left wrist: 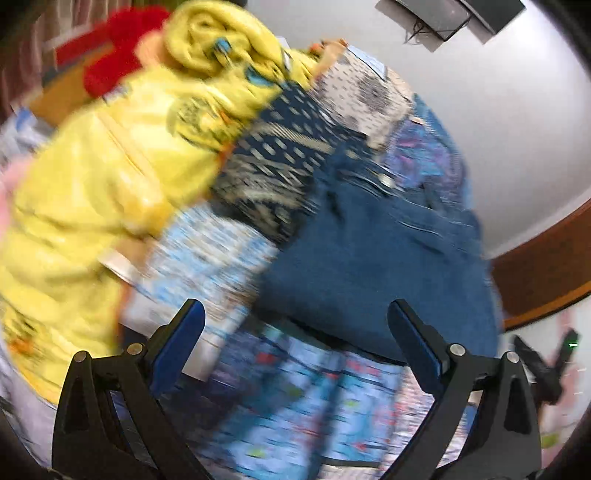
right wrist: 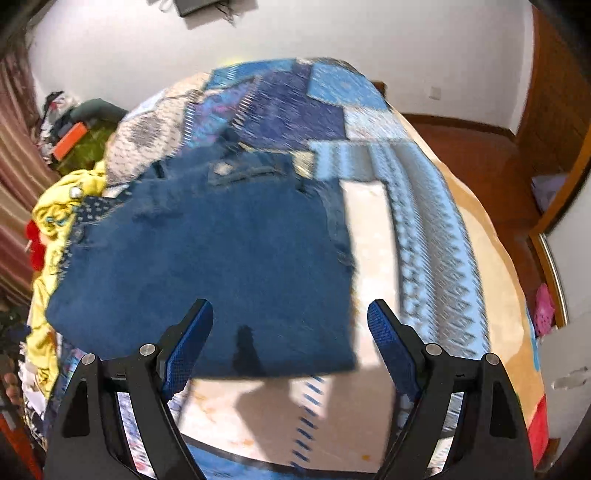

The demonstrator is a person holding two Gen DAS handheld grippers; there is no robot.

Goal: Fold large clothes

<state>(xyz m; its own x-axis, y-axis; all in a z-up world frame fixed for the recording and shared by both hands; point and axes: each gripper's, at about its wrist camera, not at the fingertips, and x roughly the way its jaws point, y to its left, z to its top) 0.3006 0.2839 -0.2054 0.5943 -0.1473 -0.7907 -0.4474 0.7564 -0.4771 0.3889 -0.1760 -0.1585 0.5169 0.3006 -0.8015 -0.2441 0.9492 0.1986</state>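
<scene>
A folded pair of blue jeans (right wrist: 221,258) lies flat on the patchwork bedspread (right wrist: 424,221); it also shows in the left wrist view (left wrist: 369,258). My right gripper (right wrist: 290,314) is open and empty, hovering over the near edge of the jeans. My left gripper (left wrist: 295,314) is open and empty, above the bedspread just beside the jeans' near left edge. A yellow garment (left wrist: 110,166) lies heaped to the left of the jeans, also seen at the left edge of the right wrist view (right wrist: 62,206). Both views are motion-blurred.
A red cloth (left wrist: 118,55) sits behind the yellow heap. A dark patterned cloth (left wrist: 273,158) lies between heap and jeans. Wooden floor (right wrist: 480,155) and white wall (right wrist: 295,33) lie beyond the bed. Clutter and a green cloth (right wrist: 88,147) sit at the far left.
</scene>
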